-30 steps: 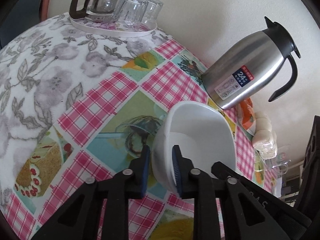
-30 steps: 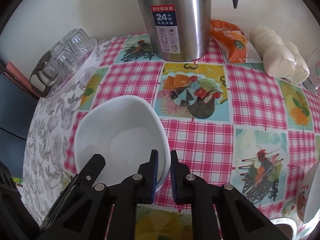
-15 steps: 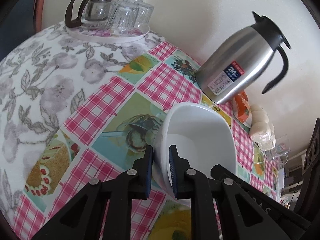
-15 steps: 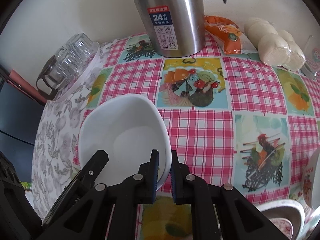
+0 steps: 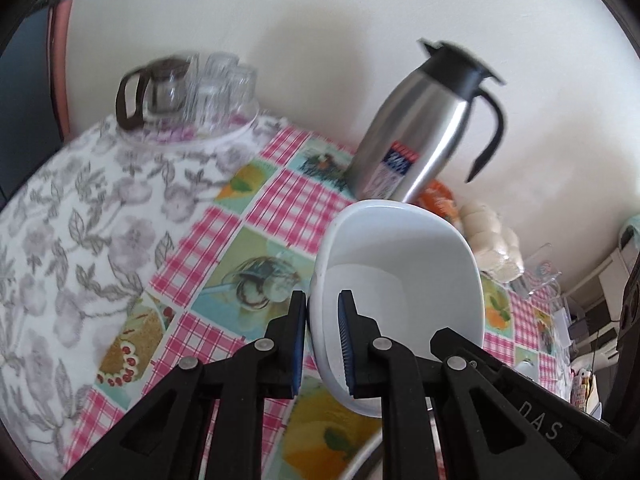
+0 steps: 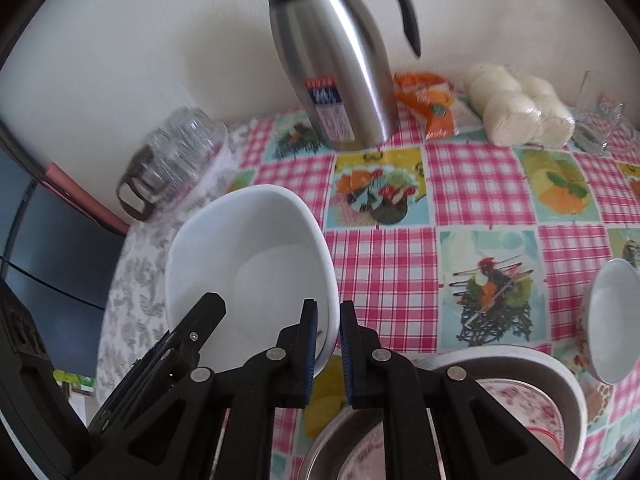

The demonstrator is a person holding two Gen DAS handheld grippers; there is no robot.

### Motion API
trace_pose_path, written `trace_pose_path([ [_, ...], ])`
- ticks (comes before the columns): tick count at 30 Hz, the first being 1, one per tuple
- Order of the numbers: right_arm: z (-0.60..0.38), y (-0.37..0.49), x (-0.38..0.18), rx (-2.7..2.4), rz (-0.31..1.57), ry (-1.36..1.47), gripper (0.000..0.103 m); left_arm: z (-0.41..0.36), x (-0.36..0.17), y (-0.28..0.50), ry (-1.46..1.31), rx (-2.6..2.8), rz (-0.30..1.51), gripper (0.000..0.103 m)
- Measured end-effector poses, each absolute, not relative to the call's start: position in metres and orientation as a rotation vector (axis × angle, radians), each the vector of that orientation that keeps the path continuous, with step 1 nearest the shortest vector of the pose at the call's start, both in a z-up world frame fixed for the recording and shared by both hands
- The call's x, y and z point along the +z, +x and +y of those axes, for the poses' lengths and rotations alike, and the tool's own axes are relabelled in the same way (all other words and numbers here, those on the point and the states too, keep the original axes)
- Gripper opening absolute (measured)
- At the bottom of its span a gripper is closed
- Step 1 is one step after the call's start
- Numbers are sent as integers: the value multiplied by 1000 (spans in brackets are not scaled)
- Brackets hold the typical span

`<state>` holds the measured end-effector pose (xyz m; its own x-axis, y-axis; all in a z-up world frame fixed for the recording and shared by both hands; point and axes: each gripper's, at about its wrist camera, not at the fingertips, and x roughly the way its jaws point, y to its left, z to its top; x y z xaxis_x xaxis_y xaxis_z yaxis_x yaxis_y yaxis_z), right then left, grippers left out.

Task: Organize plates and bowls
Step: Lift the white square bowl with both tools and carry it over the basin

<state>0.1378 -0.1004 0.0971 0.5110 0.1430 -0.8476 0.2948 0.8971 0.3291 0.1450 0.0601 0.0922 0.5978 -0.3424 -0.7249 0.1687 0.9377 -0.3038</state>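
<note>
Both grippers hold one deep white bowl (image 5: 400, 280) above the checked tablecloth. My left gripper (image 5: 322, 340) is shut on its left rim, one blue pad inside and one outside. In the right wrist view the same white bowl (image 6: 248, 272) hangs at lower left, and my right gripper (image 6: 328, 344) is shut on its right rim. The left gripper's black fingers (image 6: 192, 332) show at the bowl's near-left edge. Below the right gripper sit metal basins (image 6: 520, 364) holding a flowered plate (image 6: 532, 412). A small white patterned bowl (image 6: 608, 320) stands at the right edge.
A steel thermos jug (image 6: 340, 68) stands at the back by the wall. A tray with a glass teapot and upturned glasses (image 5: 188, 96) is at the back left. An orange packet (image 6: 428, 100), wrapped white buns (image 6: 520, 112) and a glass mug (image 6: 600, 128) lie at the back right.
Both grippers have risen with the white bowl, lifting it off the cloth. The view now takes in more wall, and the metal basins have come into the right wrist view.
</note>
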Motion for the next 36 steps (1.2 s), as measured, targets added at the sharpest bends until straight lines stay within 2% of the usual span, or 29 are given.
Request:
trace_pose_path([
  [11,-135,78,168,-90,898,520,12,28,162,85,-166,-394,764,17],
  [19,-166,22,200,-107,788,528,12,-6,191,40,-101,-467,699,17],
  [28,-194,-28,200,-121,701,614,12,-37,199,3,-15,-515,664,17],
  [36,-214,-57,185,-158,683,649,12,-68,182,-19,98,-519,675,17],
])
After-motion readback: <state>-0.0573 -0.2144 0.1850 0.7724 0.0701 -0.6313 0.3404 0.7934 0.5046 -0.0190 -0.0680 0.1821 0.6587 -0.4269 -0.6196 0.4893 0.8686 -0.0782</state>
